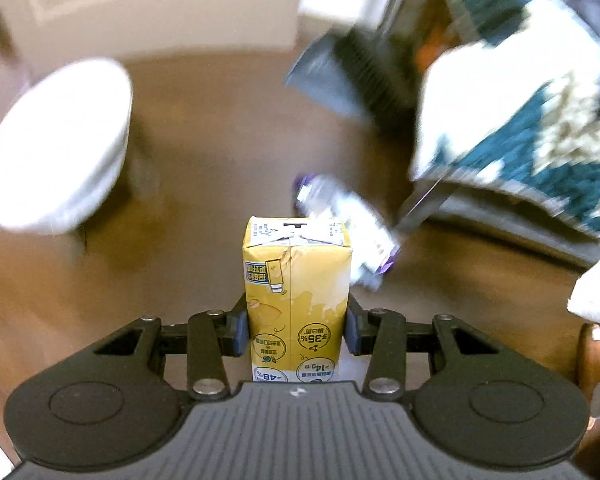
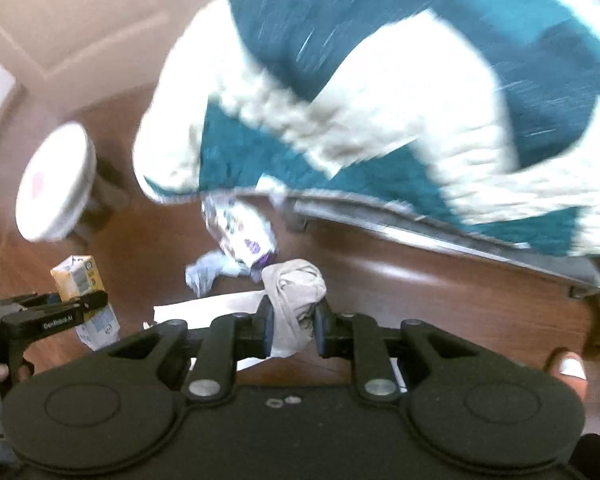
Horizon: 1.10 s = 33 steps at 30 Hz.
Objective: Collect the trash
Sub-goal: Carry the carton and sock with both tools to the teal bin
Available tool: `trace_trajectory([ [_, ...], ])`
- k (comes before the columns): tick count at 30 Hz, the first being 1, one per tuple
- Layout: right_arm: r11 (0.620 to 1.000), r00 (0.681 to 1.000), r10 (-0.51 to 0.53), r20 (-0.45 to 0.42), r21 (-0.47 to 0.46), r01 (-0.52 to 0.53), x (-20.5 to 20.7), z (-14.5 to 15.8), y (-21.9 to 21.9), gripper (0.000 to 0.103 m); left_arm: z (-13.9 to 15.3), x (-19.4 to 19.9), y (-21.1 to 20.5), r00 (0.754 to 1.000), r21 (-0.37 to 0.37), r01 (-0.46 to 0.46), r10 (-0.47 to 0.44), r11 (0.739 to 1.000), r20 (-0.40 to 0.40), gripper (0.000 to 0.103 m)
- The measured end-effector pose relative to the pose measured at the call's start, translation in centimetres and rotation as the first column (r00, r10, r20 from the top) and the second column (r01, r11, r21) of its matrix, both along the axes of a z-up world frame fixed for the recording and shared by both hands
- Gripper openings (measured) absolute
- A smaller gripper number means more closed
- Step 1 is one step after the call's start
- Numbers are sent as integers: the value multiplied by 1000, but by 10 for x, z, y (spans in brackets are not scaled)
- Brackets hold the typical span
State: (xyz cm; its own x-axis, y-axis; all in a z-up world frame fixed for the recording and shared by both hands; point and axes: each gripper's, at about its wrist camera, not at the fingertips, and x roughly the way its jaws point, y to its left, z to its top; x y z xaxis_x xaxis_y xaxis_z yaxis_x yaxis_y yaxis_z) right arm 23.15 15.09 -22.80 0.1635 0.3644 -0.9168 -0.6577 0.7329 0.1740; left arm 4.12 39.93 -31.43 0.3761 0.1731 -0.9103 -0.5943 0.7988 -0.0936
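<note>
Two pairs of tongs hang over a brown wooden floor (image 1: pixel 204 152), each gripping a piece of trash. The left tongs (image 1: pixel 296 330) are clenched on a yellow drink carton (image 1: pixel 296 292), their blue pads pressed against its two sides; the carton stands upright between them, printed labels upside down to the camera. In the right wrist view the same carton (image 2: pixel 76 276) and the left tongs (image 2: pixel 66 308) appear at the lower left, off the floor. The right tongs (image 2: pixel 293 330) are clenched on a crumpled grey wad (image 2: pixel 294 292) — paper or cloth, the blur does not tell — which bulges above the pads. On the floor beyond lies a clear plastic bottle (image 1: pixel 340 220) with purple markings, on its side just beside the edge of a bed (image 2: pixel 440 236); near it rests a pale blue crumpled scrap (image 2: pixel 206 272), and a white sheet (image 2: pixel 204 308) lies flat just behind the right tongs. A teal-and-white blanket (image 2: pixel 380 120) drapes over the bed's edge. A round white bin (image 1: pixel 56 148) stands on the floor at the left, well apart from the bottle, in front of a pale door (image 1: pixel 140 4). A grey dustpan with a dark brush (image 1: pixel 344 76) leans beside the bed — much of the background is smeared by motion.
</note>
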Motion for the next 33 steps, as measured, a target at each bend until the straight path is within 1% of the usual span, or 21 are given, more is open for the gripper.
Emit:
trace_trajectory([
  [3,998,999,-35,42,54,33,3,44,-39,19,52,19,-15,996,64,56,-60,996,59,43],
  [5,995,997,-54,61,82,49,5,75,-64,19,86,34,-29,989,113,108,-118,988,87,42],
  [7,994,994,-63,86,97,55,3,99,-89,19,122,51,-48,977,156,167,-185,974,109,42],
  [8,993,993,-66,100,102,55,1,111,-102,19,141,58,-59,969,179,198,-220,964,115,42],
  [10,990,989,-79,123,126,63,-1,138,-129,19,178,74,-88,946,232,264,-298,936,125,43],
  [11,988,987,-91,134,135,73,-2,150,-142,19,193,79,-102,936,250,287,-326,925,130,43],
  [14,980,979,-131,160,170,103,-3,182,-182,19,239,101,-147,895,288,364,-418,886,155,43],
  [19,965,952,-202,229,214,154,-6,233,-254,19,311,138,-237,817,314,462,-536,829,213,43],
  [21,957,935,-240,261,228,182,-5,253,-285,19,336,152,-275,784,314,492,-570,812,245,43],
  [24,943,900,-299,319,242,228,-2,284,-336,19,368,173,-330,737,313,535,-614,785,283,43],
  [26,934,876,-333,350,248,256,-2,302,-367,19,393,184,-371,692,332,568,-655,753,303,43],
  [28,922,845,-370,385,261,285,0,322,-401,19,418,193,-413,645,348,598,-692,722,325,43],
  [33,878,748,-476,462,302,372,6,369,-482,19,475,215,-509,527,391,655,-762,647,377,43],
])
